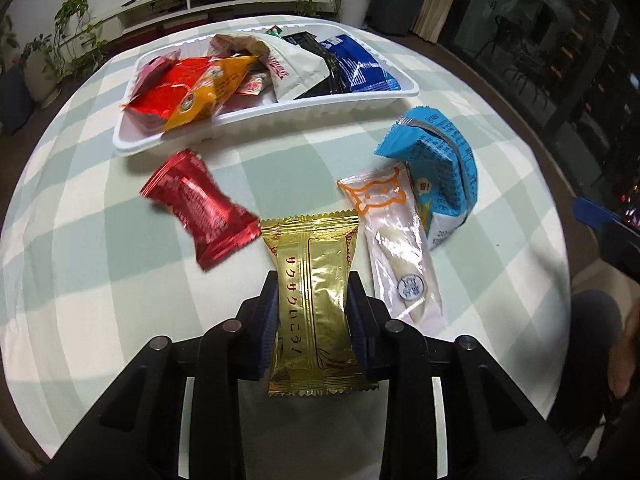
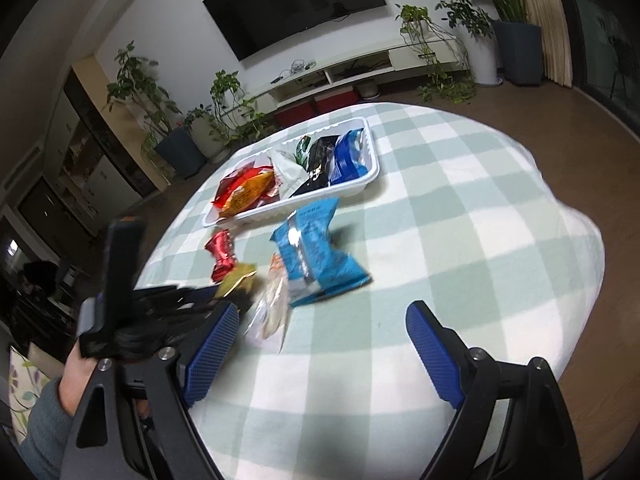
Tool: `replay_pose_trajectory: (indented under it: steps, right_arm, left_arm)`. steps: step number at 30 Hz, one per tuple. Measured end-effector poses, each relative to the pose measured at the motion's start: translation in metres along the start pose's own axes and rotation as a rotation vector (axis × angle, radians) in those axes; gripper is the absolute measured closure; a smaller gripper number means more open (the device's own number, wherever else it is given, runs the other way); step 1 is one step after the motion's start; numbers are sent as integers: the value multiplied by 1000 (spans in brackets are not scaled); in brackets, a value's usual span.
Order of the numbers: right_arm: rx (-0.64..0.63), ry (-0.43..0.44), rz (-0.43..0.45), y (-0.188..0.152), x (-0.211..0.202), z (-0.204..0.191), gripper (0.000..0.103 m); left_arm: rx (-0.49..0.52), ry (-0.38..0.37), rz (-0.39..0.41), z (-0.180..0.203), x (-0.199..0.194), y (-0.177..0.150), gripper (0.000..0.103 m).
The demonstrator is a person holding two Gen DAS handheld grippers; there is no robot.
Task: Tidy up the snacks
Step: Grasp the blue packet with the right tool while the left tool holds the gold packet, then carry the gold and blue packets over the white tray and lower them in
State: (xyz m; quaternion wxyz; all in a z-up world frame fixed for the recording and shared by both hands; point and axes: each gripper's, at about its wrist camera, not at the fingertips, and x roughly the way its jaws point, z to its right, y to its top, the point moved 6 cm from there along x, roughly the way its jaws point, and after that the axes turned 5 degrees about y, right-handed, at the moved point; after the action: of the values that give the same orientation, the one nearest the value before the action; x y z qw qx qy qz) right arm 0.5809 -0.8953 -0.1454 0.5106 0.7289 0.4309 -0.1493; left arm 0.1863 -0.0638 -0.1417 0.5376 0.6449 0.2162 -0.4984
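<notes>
Clearly the left gripper [image 1: 312,312] is clamped on the gold packet [image 1: 314,296] – presumably bound for the tray [image 1: 256,122] beyond. Right wrist: the right gripper [image 2: 320,344] hovers with jaws apart, empty – the blue packet [image 2: 316,252] lies ahead.

The left gripper [image 1: 312,316] points steeply down, its two blue pads [image 1: 269,320] pressed against the sides of a gold packet [image 1: 314,300] that stands between them. In the right wrist view, a hand [image 2: 74,376] in a grey sleeve [image 2: 44,420] grips its black handle. The right gripper [image 2: 320,354] tilts downward too, jaws spread wide with nothing between the fingers [image 2: 432,352].
</notes>
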Motion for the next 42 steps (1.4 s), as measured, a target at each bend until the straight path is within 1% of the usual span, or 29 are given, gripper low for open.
replay_pose_trajectory:
  steps: [3, 5, 11, 12, 14, 16, 17, 18, 19, 20, 22, 27, 33, 35, 36, 40, 42]
  right_arm:
    - [-68, -39, -29, 13, 14, -4, 15]
    - [-115, -69, -66, 22, 31, -6, 15]
    - [-151, -49, -166, 30, 78, -11, 17]
    - [-162, -63, -181, 30, 86, -10, 18]
    - [-175, -60, -201, 29, 97, -9, 20]
    - [-178, -75, -228, 26, 106, -3, 27]
    - [-174, -83, -240, 25, 110, 0, 29]
    - [-169, -76, -246, 24, 113, 2, 31]
    - [-157, -52, -250, 23, 115, 4, 35]
    - [-140, -27, -253, 23, 118, 7, 37]
    - [-121, -4, -244, 24, 121, 11, 40]
    - [-145, 4, -224, 24, 122, 10, 46]
    - [-91, 12, -216, 23, 115, 15, 51]
    - [-69, 17, -208, 23, 110, 17, 54]
    - [-59, 22, -201, 23, 105, 17, 58]
    - [-17, 43, -169, 25, 87, 23, 59]
    - [-10, 35, -169, 24, 84, 29, 60]
  left_arm:
    - [-47, -29, 29, -8, -14, -12, 74]
    - [-63, -36, 39, -11, -22, -20, 74]
    - [-91, -64, 47, -15, -32, -43, 74]
    - [-96, -70, 49, -16, -33, -45, 74]
    - [-103, -81, 48, -17, -34, -48, 74]
    - [-108, -89, 49, -17, -32, -47, 74]
    - [-110, -92, 50, -17, -31, -47, 74]
    - [-114, -93, 53, -18, -31, -47, 74]
    - [-116, -94, 54, -18, -31, -47, 74]
    - [-117, -96, 55, -18, -30, -46, 74]
    - [-116, -97, 56, -18, -30, -45, 74]
    - [-122, -97, 61, -19, -30, -46, 74]
    - [-132, -98, 74, -20, -33, -47, 74]
    - [-137, -96, 82, -20, -36, -48, 74]
    - [-141, -96, 88, -21, -38, -47, 74]
    - [-149, -93, 98, -22, -43, -45, 74]
    - [-148, -95, 100, -21, -44, -44, 74]
